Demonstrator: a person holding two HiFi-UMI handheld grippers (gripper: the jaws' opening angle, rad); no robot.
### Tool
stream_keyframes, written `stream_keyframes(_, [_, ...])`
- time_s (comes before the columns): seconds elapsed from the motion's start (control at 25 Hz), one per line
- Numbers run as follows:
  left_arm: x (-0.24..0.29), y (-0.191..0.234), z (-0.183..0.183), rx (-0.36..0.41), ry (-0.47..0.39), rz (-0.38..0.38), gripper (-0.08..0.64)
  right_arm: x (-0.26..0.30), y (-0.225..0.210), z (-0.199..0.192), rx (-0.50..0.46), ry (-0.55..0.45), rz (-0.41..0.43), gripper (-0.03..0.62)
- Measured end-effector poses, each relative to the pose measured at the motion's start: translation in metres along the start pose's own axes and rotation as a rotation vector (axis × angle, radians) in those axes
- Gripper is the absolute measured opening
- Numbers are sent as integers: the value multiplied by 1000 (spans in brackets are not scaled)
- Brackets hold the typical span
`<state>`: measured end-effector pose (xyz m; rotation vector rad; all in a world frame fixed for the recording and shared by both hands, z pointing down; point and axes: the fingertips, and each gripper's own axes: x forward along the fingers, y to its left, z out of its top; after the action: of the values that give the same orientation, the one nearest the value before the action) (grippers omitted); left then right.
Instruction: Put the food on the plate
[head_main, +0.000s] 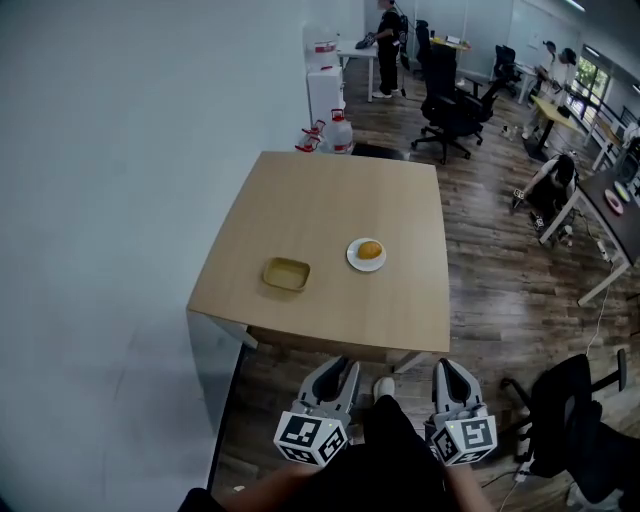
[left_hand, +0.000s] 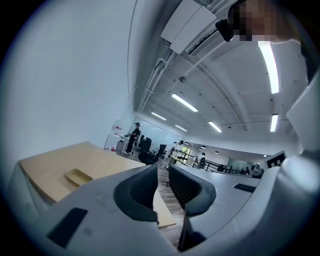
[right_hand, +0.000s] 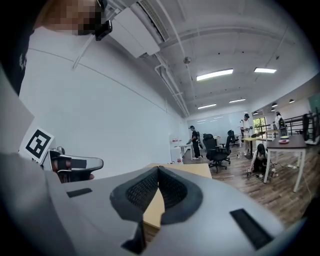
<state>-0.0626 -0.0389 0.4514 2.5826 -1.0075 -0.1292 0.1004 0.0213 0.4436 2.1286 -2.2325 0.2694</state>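
A round orange-yellow piece of food (head_main: 370, 250) lies on a small white plate (head_main: 354, 259) near the middle of the wooden table (head_main: 330, 200). To its left sits an empty yellow rectangular dish (head_main: 286, 273), which the left gripper view also catches (left_hand: 78, 176). Both grippers hang close to the person's body, below the table's near edge and well short of the plate. My left gripper (head_main: 340, 366) (left_hand: 162, 172) has a narrow gap between its pads, with nothing in it. On my right gripper (head_main: 450, 366) (right_hand: 158, 172) the tips meet and hold nothing.
A white wall runs along the table's left side. A black office chair (head_main: 575, 410) stands to the right of the person. Beyond the far edge are a water jug (head_main: 338, 132), a white cabinet (head_main: 325, 90), more chairs (head_main: 450, 100), desks and people.
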Motion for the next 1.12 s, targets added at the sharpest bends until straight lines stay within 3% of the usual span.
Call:
stream_keyframes(0.08, [2, 1, -6, 67, -12, -4, 32, 1, 0, 1, -30, -8, -10, 60])
stream_keyframes(0.2, [1, 12, -15, 166, -8, 14, 23, 5, -2, 1, -70, -15, -37, 60])
stream_keyframes(0.44, [2, 40, -6, 194, -15, 78, 17, 16, -13, -7, -30, -13, -33, 60])
stream_keyframes(0.8, [-2, 69, -1, 204, -12, 146, 17, 37, -16, -11, -137, 7, -7, 60])
stream_keyframes(1.12, [-13, 78, 0, 214, -13, 192, 17, 45, -22, -14, -113, 6, -3, 60])
